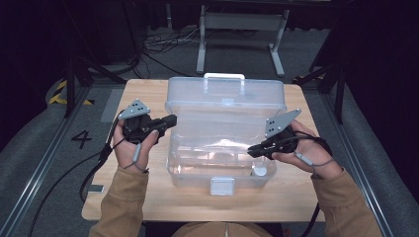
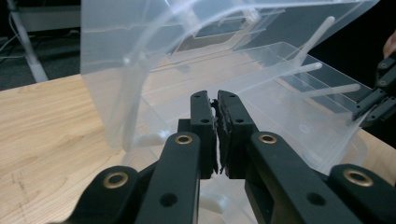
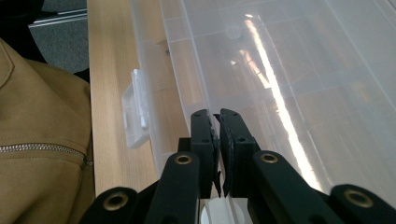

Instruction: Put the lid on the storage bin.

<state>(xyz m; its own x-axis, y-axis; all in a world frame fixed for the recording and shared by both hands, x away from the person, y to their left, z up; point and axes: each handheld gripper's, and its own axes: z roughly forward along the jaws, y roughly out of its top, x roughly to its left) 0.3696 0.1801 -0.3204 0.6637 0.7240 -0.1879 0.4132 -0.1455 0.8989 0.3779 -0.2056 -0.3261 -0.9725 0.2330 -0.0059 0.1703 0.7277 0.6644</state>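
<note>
While the clear plastic storage box sits in the middle of the light wooden table with its hinged lid raised at the far side, both grippers meet it at its side walls. The left gripper, held in the person's left hand, points at the box's left wall just below the raised lid; in the left gripper view its two black jaws stand pressed together with nothing visible between the pads, the clear wall rising right ahead of them. The right gripper, held in the right hand, reaches in over the box's right front corner, and in the right gripper view its jaws are likewise closed together, above the clear rim with a small white round piece just beneath them. A white latch hangs at the middle of the box's near wall, facing the person's tan sleeves. A white carry handle tops the lid.
</note>
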